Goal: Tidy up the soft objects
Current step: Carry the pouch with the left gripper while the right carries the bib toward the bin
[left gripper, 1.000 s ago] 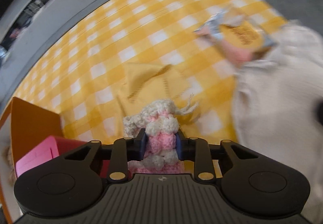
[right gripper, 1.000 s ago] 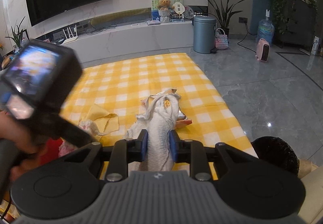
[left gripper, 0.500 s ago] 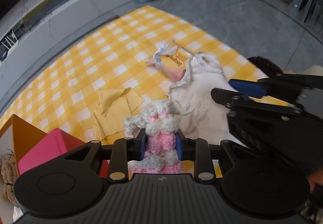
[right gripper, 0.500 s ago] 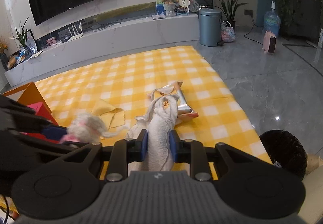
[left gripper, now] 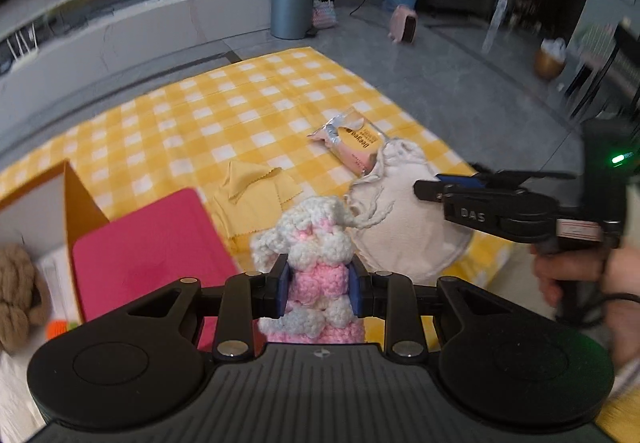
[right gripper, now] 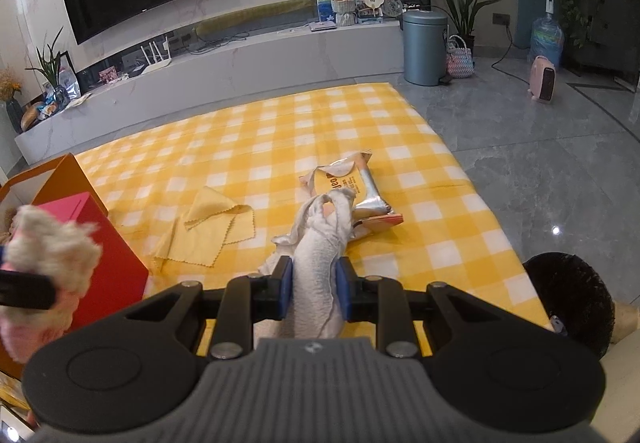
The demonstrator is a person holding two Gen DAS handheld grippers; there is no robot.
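Both held: crochet toy [left gripper: 320, 263], white towel [right gripper: 318, 263].

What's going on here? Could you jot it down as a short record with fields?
Setting: living-room floor with a yellow checked mat
Left gripper: shut on a pink-and-white crochet toy, held above the mat
Right gripper: shut on a white cloth
Cloth's far end: lies against a wipes pack
Loose on mat: yellow cloth
Left edge: orange box with a pink box in front
Beyond mat: grey bin
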